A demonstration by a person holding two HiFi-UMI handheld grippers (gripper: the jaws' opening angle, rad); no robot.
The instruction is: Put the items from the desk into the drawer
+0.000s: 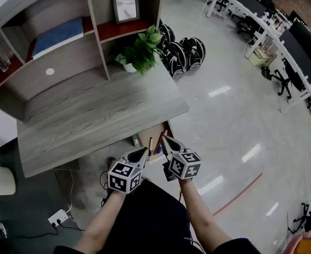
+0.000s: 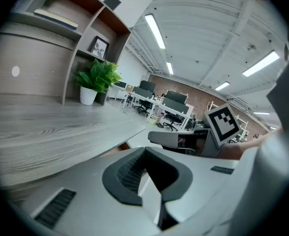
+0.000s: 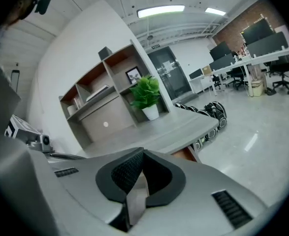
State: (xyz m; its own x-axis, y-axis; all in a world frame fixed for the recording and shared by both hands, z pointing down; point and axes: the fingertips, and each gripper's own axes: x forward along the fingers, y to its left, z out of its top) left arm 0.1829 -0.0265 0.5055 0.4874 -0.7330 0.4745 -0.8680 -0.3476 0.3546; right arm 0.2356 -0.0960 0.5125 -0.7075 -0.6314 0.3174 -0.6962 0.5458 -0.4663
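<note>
**A:** Where are the task's things lying, and how far is the work going?

**B:** I am seeing a few thin items (image 1: 157, 142), like pens, one red and perhaps one blue. They are lying inside the drawer (image 1: 149, 134). The drawer is standing open under the front right corner of the desk (image 1: 91, 115). The flat desk top is carrying nothing loose that I can find, so I am judging that the main part is done.

**A:** Then what is waiting?

**B:** Probably only the closing of the drawer. A plant (image 1: 142, 49) is standing at the back right corner of the top. On the shelves a picture frame (image 1: 126, 6), a blue book (image 1: 60, 35) and a glass (image 1: 0, 59) are sitting. I cannot decide whether these are belonging to the task.

**A:** How are the items looking?

**B:** They are small and the grippers are partly covering them, so I am not naming their exact kind. They are lying close together, pointing along the drawer.

**A:** And the grippers?

**B:** The left gripper (image 1: 143, 151) is hovering just beside the drawer's front, and the right gripper (image 1: 166, 140) is hovering over its near edge. Each one is pressing its jaws together with nothing between them. In each gripper view the dark pads are meeting on empty air.

**A:** And farther out?

**B:** Black wheeled devices (image 1: 184, 52) are resting on the shiny floor beside the desk.
</note>
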